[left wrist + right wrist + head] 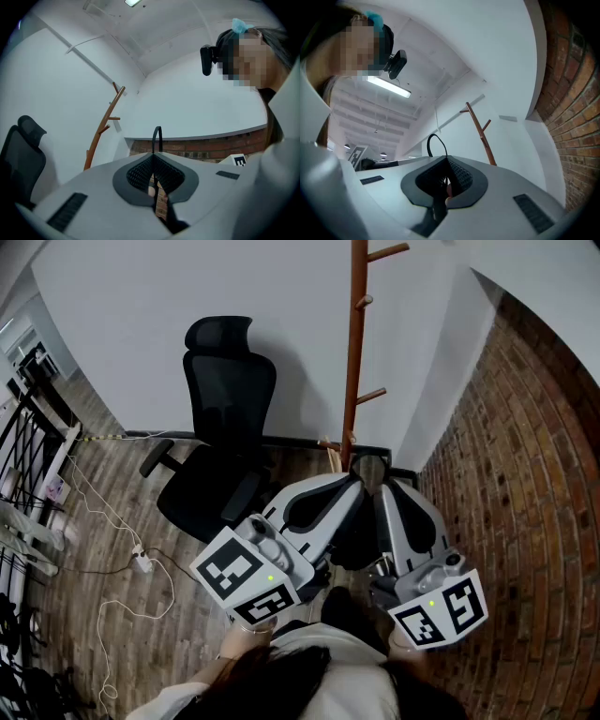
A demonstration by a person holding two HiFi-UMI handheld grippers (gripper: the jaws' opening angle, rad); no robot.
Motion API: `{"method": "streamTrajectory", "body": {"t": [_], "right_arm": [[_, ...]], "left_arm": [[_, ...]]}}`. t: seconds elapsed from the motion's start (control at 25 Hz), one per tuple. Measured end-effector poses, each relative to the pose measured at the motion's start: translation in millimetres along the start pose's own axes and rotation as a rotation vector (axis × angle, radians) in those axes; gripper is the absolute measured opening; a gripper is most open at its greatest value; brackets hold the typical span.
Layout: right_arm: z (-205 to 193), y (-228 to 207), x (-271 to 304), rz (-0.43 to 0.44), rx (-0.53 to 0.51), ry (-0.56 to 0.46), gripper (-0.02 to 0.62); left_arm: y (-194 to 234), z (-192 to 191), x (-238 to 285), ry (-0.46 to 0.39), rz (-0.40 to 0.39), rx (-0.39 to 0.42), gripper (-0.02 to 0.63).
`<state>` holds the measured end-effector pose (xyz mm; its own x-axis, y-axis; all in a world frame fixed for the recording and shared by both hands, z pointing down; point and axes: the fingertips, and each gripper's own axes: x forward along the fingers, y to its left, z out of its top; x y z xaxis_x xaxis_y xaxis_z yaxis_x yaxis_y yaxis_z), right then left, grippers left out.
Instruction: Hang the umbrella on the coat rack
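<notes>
- The left tongs (154, 161) are pressed together on a thin black strap loop (157, 137).
- The right tongs (444, 182) pinch the same kind of black loop, which sticks up above them.
- The loop looks like the umbrella's strap. The rest of the umbrella is hidden under the tongs, in the lower middle of the head view.
- The coat rack (354, 352) stands in the corner, at the top middle of the frame, beside a black chair (225, 418).
- The loop is not on a peg yet.
- I think the lifting and hooking are left to do.
</notes>
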<state>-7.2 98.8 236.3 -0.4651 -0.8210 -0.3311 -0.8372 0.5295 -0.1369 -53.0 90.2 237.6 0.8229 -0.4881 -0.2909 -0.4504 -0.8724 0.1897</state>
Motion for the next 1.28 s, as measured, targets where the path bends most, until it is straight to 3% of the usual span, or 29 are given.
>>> {"method": "streamTrajectory", "body": {"t": [1.28], "right_arm": [[-6, -102, 63, 0.082, 0.037, 0.005, 0.037]], "left_arm": [[62, -14, 99, -0.015, 0.059, 0.037, 0.012]]}}
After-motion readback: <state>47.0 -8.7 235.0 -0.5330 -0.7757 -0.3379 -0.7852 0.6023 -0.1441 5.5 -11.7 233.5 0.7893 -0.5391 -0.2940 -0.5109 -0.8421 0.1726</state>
